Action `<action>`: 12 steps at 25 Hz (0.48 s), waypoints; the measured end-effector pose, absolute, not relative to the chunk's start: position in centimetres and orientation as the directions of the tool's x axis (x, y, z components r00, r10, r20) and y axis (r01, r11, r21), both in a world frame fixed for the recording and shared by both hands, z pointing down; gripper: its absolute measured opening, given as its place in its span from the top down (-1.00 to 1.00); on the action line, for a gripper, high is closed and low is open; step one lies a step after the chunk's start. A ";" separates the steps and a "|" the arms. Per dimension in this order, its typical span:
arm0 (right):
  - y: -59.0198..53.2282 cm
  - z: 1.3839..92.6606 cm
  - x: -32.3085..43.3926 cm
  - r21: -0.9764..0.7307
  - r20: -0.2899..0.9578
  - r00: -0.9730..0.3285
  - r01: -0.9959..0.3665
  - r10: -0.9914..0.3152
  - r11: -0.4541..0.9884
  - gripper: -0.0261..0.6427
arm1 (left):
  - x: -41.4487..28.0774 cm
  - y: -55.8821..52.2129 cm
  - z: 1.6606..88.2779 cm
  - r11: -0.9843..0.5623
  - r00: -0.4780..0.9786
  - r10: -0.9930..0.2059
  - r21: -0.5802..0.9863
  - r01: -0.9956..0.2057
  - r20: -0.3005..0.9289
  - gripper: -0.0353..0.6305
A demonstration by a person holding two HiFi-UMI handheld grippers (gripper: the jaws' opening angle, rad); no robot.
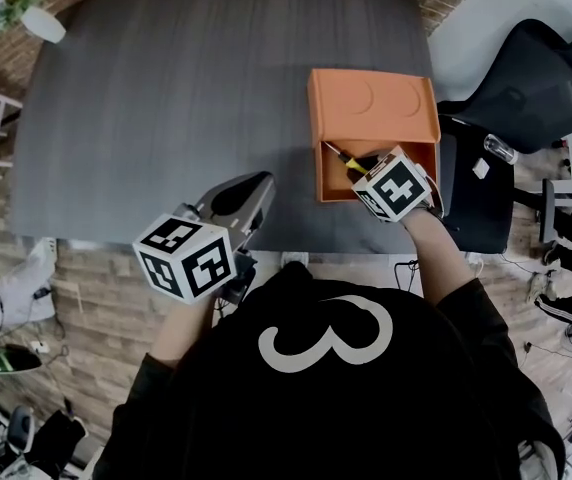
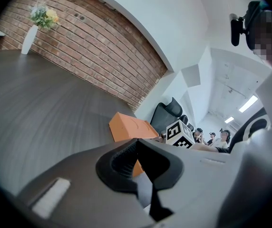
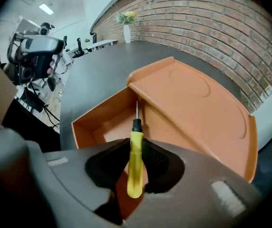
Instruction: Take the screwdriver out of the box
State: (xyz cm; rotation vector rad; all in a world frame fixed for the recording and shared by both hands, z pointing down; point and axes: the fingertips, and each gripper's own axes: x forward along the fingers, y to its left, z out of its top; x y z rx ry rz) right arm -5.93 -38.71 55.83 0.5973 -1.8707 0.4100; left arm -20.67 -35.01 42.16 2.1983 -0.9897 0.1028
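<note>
The dark grey table (image 1: 166, 118) takes up most of the head view, and the orange box (image 1: 371, 103) sits at its near right edge. The box's lid covers the far part and the near part stands uncovered.

The step in hand looks like the grasp itself. The right gripper (image 3: 136, 148) reaches steeply down into the uncovered near part, and its jaws are closed at a middling width on the yellow handle of the screwdriver (image 1: 344, 158). Both pads appear to press the handle's sides. The thin shaft points away from the gripper toward the edge of the lid, so the tool is inside the box and not yet lifted clear of it.

The left gripper (image 2: 136, 144) hangs over the near left part of the table, well apart from the box, with its jaws together and nothing between them.

The next move probably calls for a straight lift — up and toward the near side — with the shaft kept clear of the lid edge and the box walls so the box does not drag along.

As for contents, the uncovered part shows only the screwdriver, and what lies under the lid cannot be seen.
</note>
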 end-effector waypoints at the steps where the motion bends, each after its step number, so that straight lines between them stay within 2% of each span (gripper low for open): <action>1: -38.7 55.6 -5.8 0.009 0.933 -0.291 -0.570 -0.213 0.822 0.68 | -20.7 -34.8 42.2 -0.449 0.700 -0.626 0.575 -0.684 0.343 0.86; 8: -37.7 54.3 -5.1 0.080 0.934 -0.268 -0.488 -0.237 0.869 0.68 | -19.7 -32.5 42.1 -0.420 0.679 -0.645 0.580 -0.698 0.350 0.86; 12: -36.8 52.5 -5.2 0.113 0.914 -0.303 -0.448 -0.270 0.887 0.68 | -18.5 -31.1 41.7 -0.420 0.677 -0.646 0.577 -0.700 0.352 0.86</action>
